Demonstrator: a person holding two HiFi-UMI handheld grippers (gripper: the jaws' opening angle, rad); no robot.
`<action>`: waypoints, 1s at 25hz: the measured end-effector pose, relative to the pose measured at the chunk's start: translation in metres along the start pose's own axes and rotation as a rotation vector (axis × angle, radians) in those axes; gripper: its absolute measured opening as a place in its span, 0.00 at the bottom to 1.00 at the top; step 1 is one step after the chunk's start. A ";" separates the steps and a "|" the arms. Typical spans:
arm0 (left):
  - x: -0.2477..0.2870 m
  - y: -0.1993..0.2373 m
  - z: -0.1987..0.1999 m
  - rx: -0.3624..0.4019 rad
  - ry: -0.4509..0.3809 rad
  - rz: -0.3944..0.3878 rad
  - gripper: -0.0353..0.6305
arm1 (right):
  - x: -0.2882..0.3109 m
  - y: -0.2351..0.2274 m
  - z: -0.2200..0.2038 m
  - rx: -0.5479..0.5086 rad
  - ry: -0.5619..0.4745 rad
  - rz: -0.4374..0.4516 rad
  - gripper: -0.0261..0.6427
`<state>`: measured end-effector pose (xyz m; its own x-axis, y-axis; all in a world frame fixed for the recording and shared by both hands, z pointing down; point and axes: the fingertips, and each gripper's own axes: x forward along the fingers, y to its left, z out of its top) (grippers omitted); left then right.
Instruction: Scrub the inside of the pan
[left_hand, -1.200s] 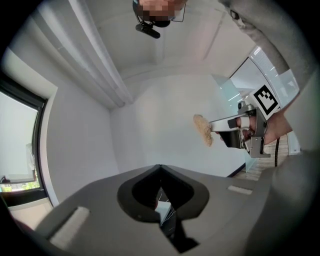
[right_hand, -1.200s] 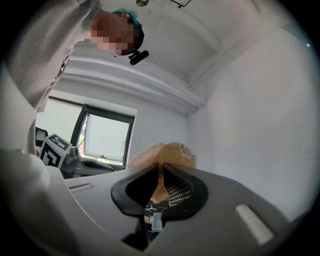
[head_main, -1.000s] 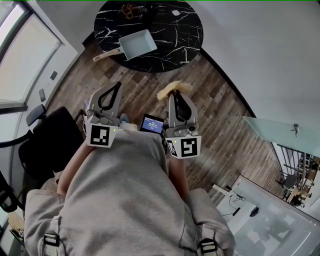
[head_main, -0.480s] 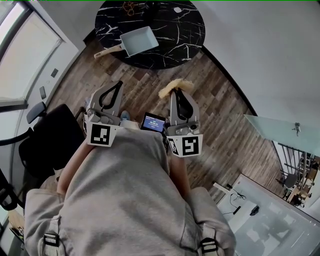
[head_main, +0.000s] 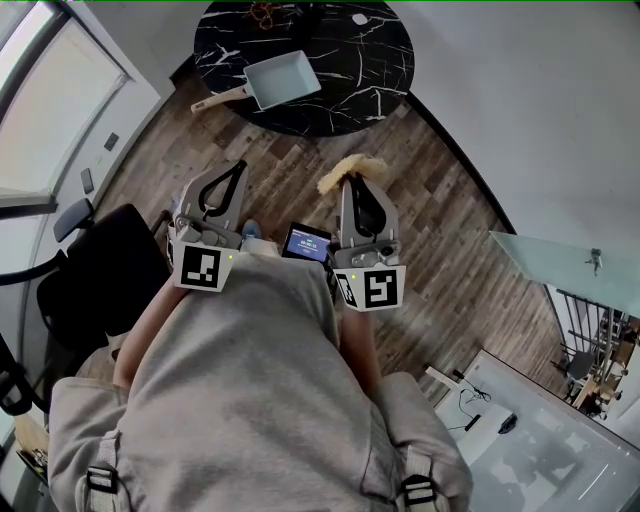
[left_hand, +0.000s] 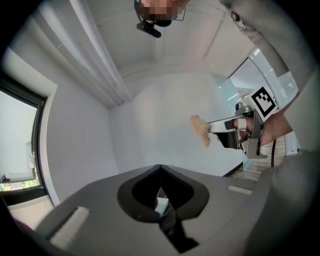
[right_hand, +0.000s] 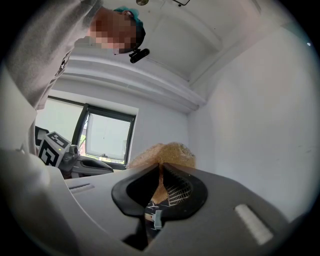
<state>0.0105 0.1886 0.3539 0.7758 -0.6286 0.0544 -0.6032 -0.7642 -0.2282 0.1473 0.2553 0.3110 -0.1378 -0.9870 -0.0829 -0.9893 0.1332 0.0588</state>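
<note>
Your left gripper has its jaws closed with nothing in them. Your right gripper has its jaws shut tight on a fluffy tan scrubbing pad, which sticks out past the tips. Both grippers are side by side, close to your body, over the brown wooden floor. The pale blue square metal pan sits well apart from them at 12 o'clock, on the round black marble surface. Its wooden handle points to 9 o'clock.
</note>
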 end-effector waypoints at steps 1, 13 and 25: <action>0.000 0.000 -0.001 -0.002 0.002 0.000 0.06 | 0.000 0.000 0.000 0.001 0.002 0.001 0.09; -0.001 -0.003 -0.008 -0.021 0.013 -0.007 0.05 | 0.001 0.000 -0.008 -0.009 0.038 -0.009 0.07; -0.003 -0.001 -0.009 -0.022 0.012 0.002 0.05 | 0.005 0.003 -0.009 -0.010 0.038 0.006 0.07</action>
<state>0.0067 0.1898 0.3628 0.7726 -0.6315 0.0654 -0.6086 -0.7661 -0.2068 0.1437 0.2499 0.3196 -0.1417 -0.9889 -0.0444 -0.9880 0.1384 0.0690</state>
